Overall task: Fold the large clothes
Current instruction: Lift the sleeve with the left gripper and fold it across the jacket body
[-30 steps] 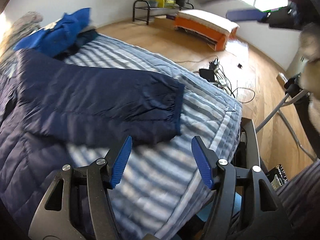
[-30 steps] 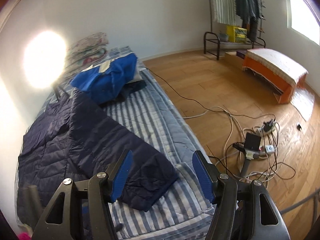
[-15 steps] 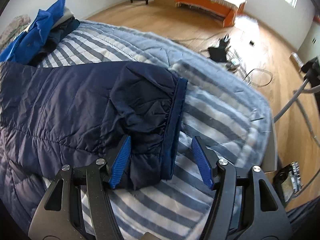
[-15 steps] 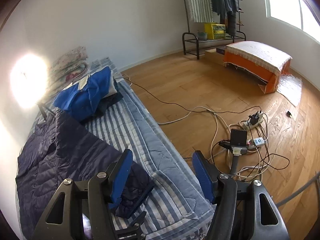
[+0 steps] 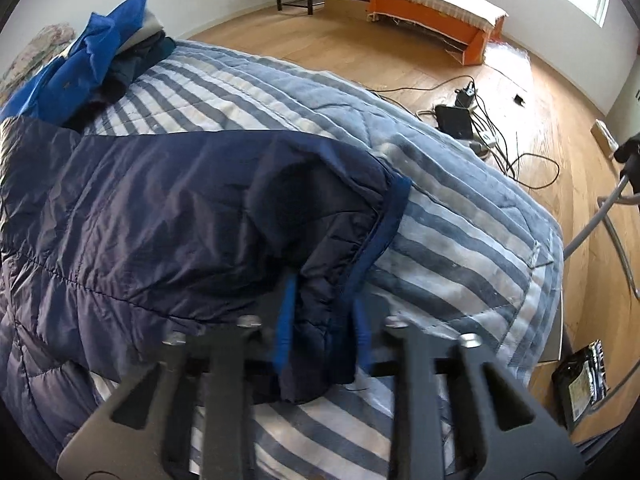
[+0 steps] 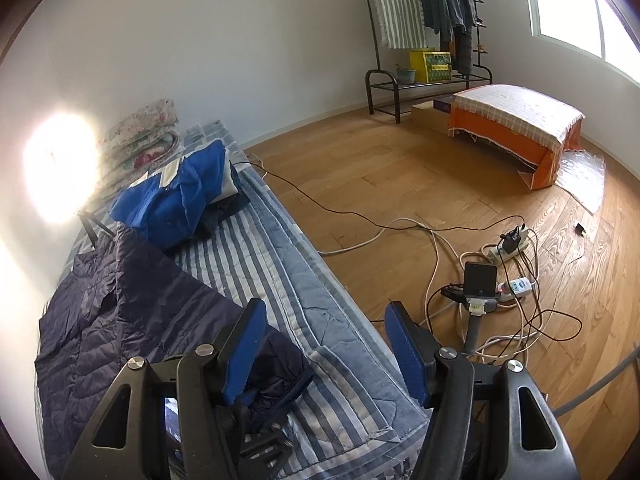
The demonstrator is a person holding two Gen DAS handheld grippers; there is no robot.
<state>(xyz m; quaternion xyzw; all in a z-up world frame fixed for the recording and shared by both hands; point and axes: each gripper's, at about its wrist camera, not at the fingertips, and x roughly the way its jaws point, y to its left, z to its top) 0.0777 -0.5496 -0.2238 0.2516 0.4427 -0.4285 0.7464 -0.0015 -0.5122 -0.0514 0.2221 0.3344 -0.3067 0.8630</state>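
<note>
My left gripper (image 5: 320,332) has its blue fingers (image 5: 285,332) drawn close together on the cuff end of the navy puffer jacket's sleeve (image 5: 320,264), with the quilted fabric bunched between them. The picture is blurred just there, so I cannot tell how firmly the pads bite. The navy puffer jacket (image 5: 140,216) lies spread across the striped blue-and-white quilt (image 5: 460,248) on the bed, its sleeve reaching toward the bed's near corner, and its darker blue cuff band (image 5: 384,224) runs along the sleeve's end.

My right gripper (image 6: 326,344) hangs above the edge of the bed with its fingers (image 6: 404,356) wide apart and nothing between them. From this side the jacket (image 6: 120,320) covers the near end of the bed, the sleeve end crumpled under my left finger.

Farther up the bed a bright blue garment (image 6: 180,200) is heaped on darker clothes, and folded floral bedding (image 6: 140,136) sits by the wall. On the wooden floor (image 6: 400,184) lie cables and a power strip (image 6: 516,286). An orange bench with a pale cover (image 6: 516,120) stands near a clothes rack (image 6: 432,12), with a yellow box (image 6: 430,66) on its shelf; the printing on the box is too small to read, and I can read no label on the jacket.
</note>
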